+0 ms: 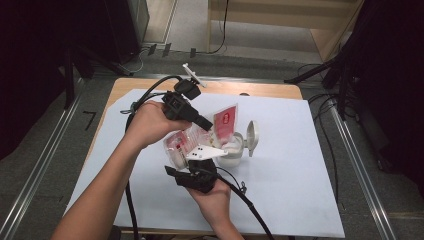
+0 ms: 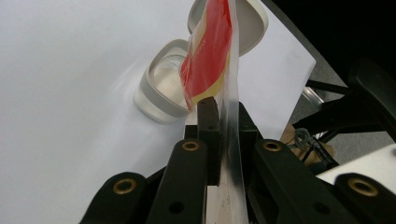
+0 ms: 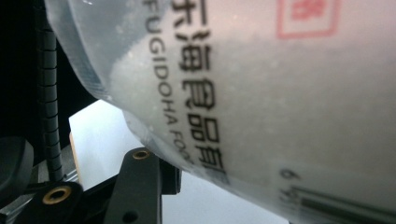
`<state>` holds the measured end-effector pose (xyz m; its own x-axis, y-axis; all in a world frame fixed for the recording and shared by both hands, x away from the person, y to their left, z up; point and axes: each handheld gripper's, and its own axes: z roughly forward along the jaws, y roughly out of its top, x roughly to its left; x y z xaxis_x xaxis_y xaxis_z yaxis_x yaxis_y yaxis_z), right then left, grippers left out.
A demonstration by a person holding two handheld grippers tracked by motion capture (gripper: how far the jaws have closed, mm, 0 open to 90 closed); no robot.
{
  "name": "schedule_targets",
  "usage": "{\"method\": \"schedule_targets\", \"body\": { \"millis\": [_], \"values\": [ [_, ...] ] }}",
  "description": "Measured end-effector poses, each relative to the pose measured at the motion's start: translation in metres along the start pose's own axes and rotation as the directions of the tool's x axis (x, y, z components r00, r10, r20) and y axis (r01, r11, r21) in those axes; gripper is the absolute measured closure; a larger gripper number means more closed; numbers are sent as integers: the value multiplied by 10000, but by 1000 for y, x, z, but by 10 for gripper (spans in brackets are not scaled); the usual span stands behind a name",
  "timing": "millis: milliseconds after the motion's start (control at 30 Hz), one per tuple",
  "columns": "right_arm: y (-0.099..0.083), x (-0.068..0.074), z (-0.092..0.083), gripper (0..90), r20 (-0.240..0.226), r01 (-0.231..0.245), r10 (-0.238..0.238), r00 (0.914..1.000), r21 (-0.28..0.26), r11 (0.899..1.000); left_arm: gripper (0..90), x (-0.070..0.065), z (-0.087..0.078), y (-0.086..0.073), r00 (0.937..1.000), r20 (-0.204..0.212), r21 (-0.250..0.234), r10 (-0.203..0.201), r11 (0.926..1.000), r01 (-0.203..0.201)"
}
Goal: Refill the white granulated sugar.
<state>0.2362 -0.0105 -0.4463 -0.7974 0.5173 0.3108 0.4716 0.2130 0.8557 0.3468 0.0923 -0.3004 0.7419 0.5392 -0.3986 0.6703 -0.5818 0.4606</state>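
Between your left gripper's (image 2: 219,126) jaws sits the flat sealed edge of the clear plastic bag (image 2: 210,60), pinched tight with the film standing on edge just past the pads. Beyond that grip the red-and-yellow printed corner rises, and past it, down on the white sheet (image 2: 60,93), stands the small open container (image 2: 161,91) with its lid (image 2: 250,23) tipped up behind it.

Your right gripper (image 1: 196,176) comes at the bag's fuller end from underneath; its jaws stand partly apart around the body of the bag, which presses right up against its camera, and you cannot tell from here whether the pads actually bite or merely cradle it.

Judging by the white grains packed low inside, the bag will feel limp and bottom-heavy: the film is thin, slick and will crumple rather than hold shape, and the contents will slump toward whichever end hangs lower. Take it by the sealed rim, as your left does, for a sure pinch; support the bulging belly gently from below with the right, since a hard squeeze there only shifts the grains and could let the film slide out over the container
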Motion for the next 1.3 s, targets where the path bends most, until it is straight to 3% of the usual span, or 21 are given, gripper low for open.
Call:
{"method": "schedule_targets", "body": {
  "millis": [200,467,900,1300],
  "values": [
    [-3,0,4,596,96,93,-95,9999,211,9997,876,8,-4,-11,9999,149,-354,68,9994,-63],
    [-7,-3,5,588,57,23,-24,10000,96,10000,879,11,-10,-25,9990,434,-943,76,9955,-34],
    [-11,-6,4,586,162,19,-22,9999,183,9998,883,16,-15,-45,9977,672,-1714,40,9852,76],
    [-17,-12,-1,585,493,19,-18,9988,-32,10000,883,19,-20,-59,9980,624,-1959,136,9806,-11]
  ]
}}
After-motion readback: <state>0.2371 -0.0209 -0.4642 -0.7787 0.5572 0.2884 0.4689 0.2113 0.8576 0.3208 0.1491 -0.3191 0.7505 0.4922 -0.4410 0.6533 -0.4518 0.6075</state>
